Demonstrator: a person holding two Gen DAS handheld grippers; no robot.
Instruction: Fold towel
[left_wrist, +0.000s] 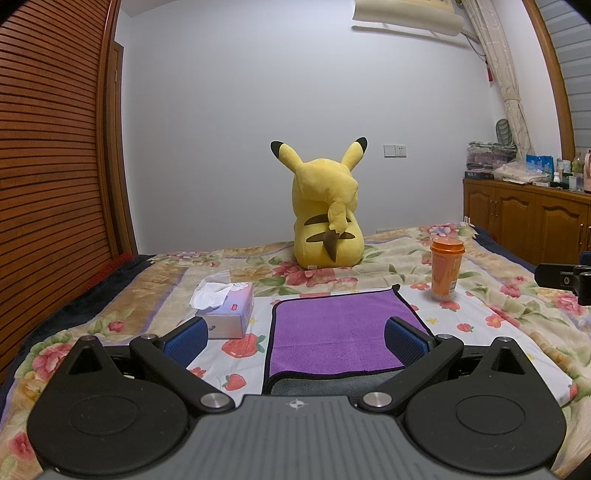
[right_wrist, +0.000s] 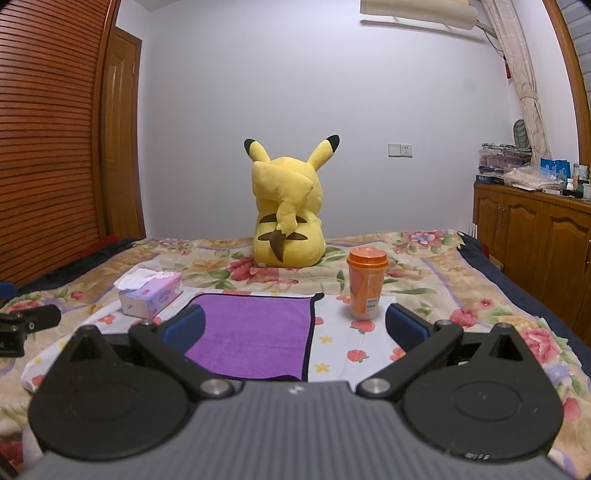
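Note:
A purple towel (left_wrist: 334, 330) with a dark edge lies flat on the flowered bed cover; its near edge shows a grey underside. It also shows in the right wrist view (right_wrist: 255, 336). My left gripper (left_wrist: 295, 338) is open, held above the towel's near edge, empty. My right gripper (right_wrist: 295, 328) is open and empty, above the towel's right side. The right gripper's tip shows at the right edge of the left wrist view (left_wrist: 565, 280); the left gripper's tip shows at the left edge of the right wrist view (right_wrist: 26, 325).
A tissue box (left_wrist: 227, 310) sits left of the towel, also in the right wrist view (right_wrist: 151, 297). An orange cup (left_wrist: 446, 271) stands at its far right corner, also in the right wrist view (right_wrist: 366, 282). A yellow plush toy (left_wrist: 325, 218) sits behind. A wooden cabinet (left_wrist: 528, 221) stands right.

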